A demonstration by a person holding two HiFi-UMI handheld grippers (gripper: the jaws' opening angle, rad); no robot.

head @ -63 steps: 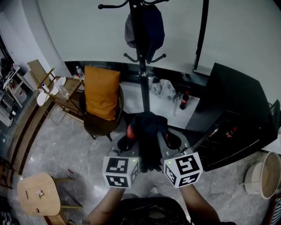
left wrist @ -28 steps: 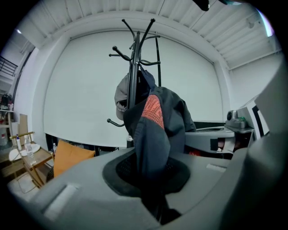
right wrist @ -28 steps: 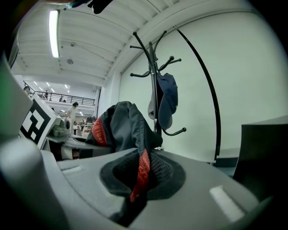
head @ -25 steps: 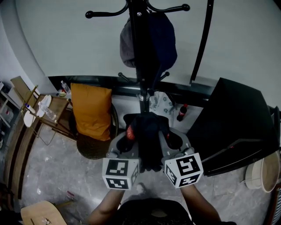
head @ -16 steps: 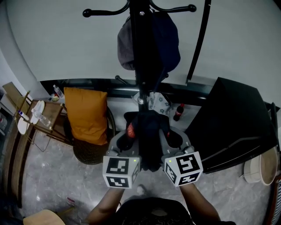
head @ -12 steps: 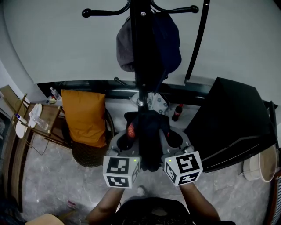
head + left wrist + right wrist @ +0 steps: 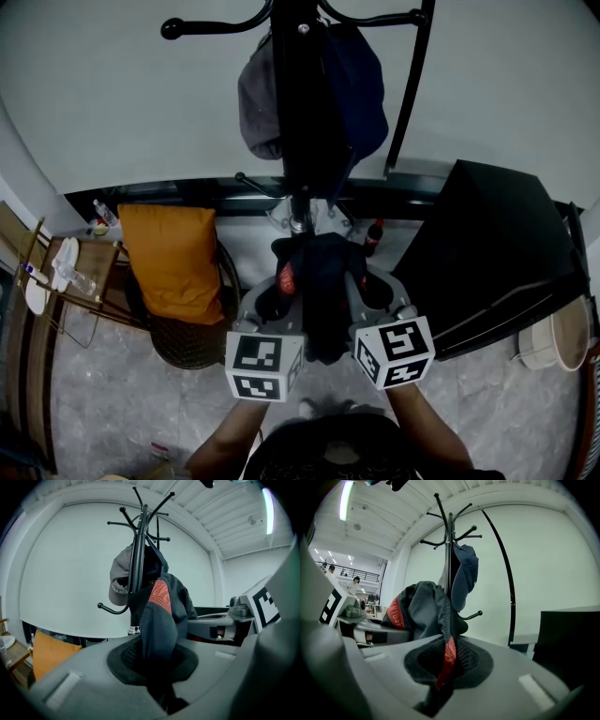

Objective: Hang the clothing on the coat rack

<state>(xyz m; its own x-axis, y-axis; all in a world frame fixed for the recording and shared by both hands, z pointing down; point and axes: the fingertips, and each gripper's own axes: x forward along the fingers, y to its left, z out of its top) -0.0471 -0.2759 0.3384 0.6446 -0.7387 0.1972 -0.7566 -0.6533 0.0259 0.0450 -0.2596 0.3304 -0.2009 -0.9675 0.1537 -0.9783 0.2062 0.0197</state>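
**A:** Which surface bears the furniture?
**B:** The grey marbled floor (image 7: 103,394). The coat rack (image 7: 298,122) stands on it, close to the white wall.
**A:** What is left of the coat rack?
**B:** A round chair (image 7: 187,339) bearing an orange cushion (image 7: 171,262); farther left, a small wooden table (image 7: 98,264).
**A:** And right of it?
**B:** A dark bottle (image 7: 372,236) just beside its foot, then a black cabinet (image 7: 487,244), then a pale bucket (image 7: 561,345).

dark garment (image 7: 319,281) bunched, nr coat rack (image 7: 300,112)

white wall (image 7: 103,112) | grey marble floor (image 7: 112,398) | orange-cushioned chair (image 7: 180,340) | black cabinet (image 7: 487,253)
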